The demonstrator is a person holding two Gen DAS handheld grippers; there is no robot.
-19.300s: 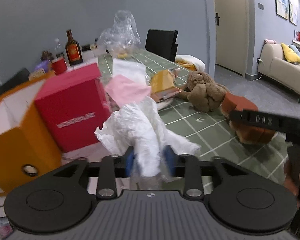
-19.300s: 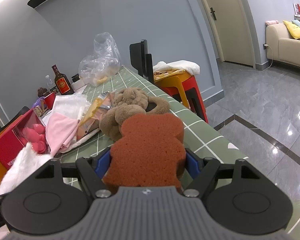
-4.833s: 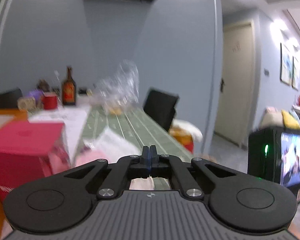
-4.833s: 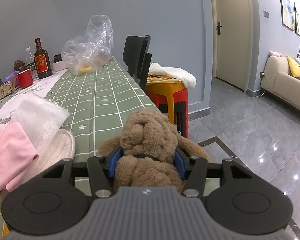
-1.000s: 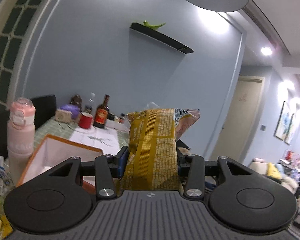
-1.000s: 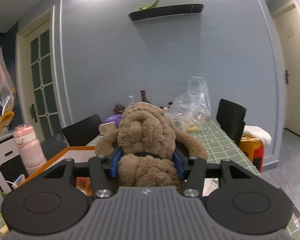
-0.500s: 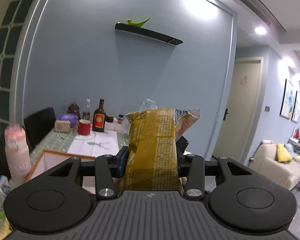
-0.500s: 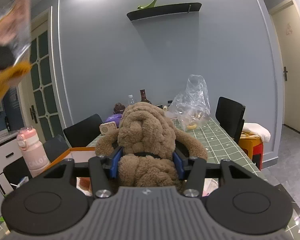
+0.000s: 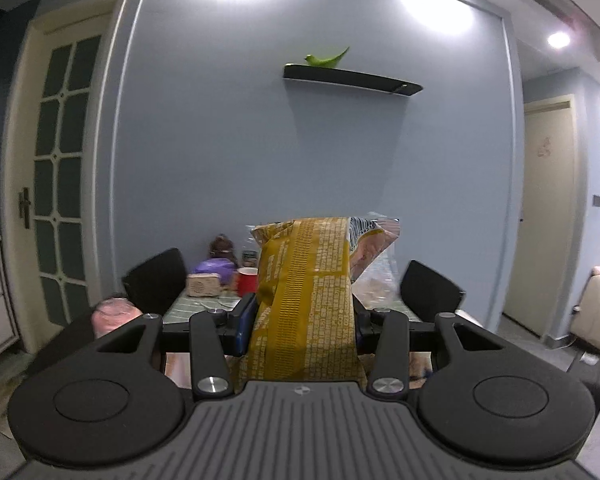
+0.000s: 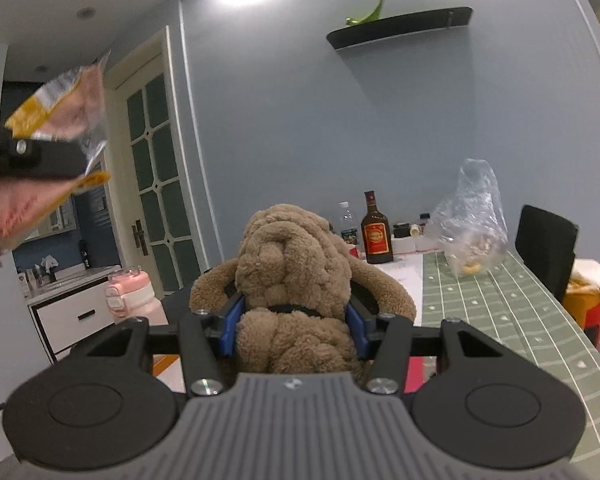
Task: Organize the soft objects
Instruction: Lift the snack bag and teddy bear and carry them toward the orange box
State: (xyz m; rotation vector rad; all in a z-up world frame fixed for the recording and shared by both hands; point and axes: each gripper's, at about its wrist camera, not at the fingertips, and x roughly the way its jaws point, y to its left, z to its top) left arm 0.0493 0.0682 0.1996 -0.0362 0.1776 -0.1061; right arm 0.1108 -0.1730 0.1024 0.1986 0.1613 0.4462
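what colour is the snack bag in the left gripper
Mustard yellow with fine pale print, clearest in the left wrist view: snack bag, left gripper.

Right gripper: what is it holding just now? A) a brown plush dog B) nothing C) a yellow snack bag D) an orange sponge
A: the right gripper has its blue pads pressed into both sides of the brown plush dog.

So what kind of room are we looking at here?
Most likely the dining area of a home: a long table with a green checked cloth, black chairs beside it, a liquor bottle on it, and a sofa off to one side.
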